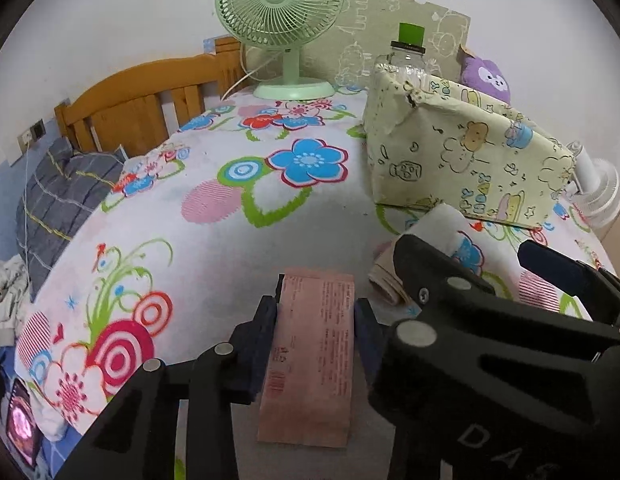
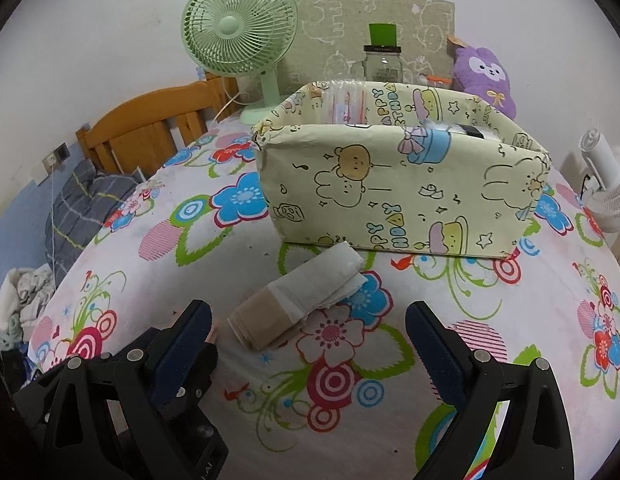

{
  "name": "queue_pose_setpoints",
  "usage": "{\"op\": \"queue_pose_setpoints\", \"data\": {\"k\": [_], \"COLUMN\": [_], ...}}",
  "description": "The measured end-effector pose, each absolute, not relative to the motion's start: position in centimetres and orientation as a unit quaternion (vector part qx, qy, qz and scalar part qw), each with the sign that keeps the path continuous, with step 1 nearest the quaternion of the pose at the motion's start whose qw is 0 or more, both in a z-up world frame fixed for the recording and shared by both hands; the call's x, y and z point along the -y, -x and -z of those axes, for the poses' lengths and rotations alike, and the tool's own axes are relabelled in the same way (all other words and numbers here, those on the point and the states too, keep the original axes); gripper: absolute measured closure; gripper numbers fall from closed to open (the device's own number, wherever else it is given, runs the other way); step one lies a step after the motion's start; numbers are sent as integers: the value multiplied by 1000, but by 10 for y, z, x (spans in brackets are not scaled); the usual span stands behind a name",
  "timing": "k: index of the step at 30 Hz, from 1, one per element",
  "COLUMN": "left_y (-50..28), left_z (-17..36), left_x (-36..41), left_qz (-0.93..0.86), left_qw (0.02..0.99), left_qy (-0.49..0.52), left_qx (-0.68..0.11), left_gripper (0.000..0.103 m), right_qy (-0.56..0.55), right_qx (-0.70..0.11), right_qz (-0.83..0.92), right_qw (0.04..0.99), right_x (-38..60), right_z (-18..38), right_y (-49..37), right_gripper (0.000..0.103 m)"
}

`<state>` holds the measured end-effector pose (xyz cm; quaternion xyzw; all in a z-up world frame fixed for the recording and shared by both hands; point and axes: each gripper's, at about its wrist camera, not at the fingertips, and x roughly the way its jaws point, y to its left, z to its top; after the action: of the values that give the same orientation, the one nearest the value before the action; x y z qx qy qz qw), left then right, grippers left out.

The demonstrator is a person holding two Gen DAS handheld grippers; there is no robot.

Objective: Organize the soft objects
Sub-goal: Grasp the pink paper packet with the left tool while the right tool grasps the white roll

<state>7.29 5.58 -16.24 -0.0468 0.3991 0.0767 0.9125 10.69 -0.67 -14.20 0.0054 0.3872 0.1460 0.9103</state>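
The pink packet [image 1: 310, 356], flat, rectangular and papery, sat clamped between the left gripper [image 1: 314, 310] pads, long axis running away from the camera. The right gripper [image 2: 308, 322] gaped empty around a soft rolled cloth [image 2: 298, 300], probably not touching it, before the paper-wrapped box [image 2: 397, 184] on the open floral bedsheet [image 1: 190, 220].

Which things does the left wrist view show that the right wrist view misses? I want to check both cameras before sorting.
Only the left wrist view shows the pink packet, pressed between the left gripper fingers, and the right gripper from the side. Only the right wrist view shows the inside of the box, with clear packs standing in it, and the right gripper open with nothing between its fingers. Both show the box, the roll in front of it, the fan, the bottle and the purple plush.
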Motion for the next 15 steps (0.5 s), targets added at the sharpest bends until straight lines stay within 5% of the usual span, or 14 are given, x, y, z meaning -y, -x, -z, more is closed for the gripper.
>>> {"op": "queue_pose_setpoints", "data": {"k": [9,15], "left_y": [-96,-110], "left_z": [152,158], "left_x": [-60,-59], "left_qz": [-79,-66], "left_qw": [917,912], "left_qy": [23,15], "left_qx": [-390,-404], "left_gripper": [63,63], "right_qy": [-9,-12], "right_qx": [-395,-410], "right_qz": [-137,-127], "right_qw": [908,903], "right_x": [-1,-1], "right_z": [143,149], "right_y": [-127,-143], "right_gripper": [4,15]}}
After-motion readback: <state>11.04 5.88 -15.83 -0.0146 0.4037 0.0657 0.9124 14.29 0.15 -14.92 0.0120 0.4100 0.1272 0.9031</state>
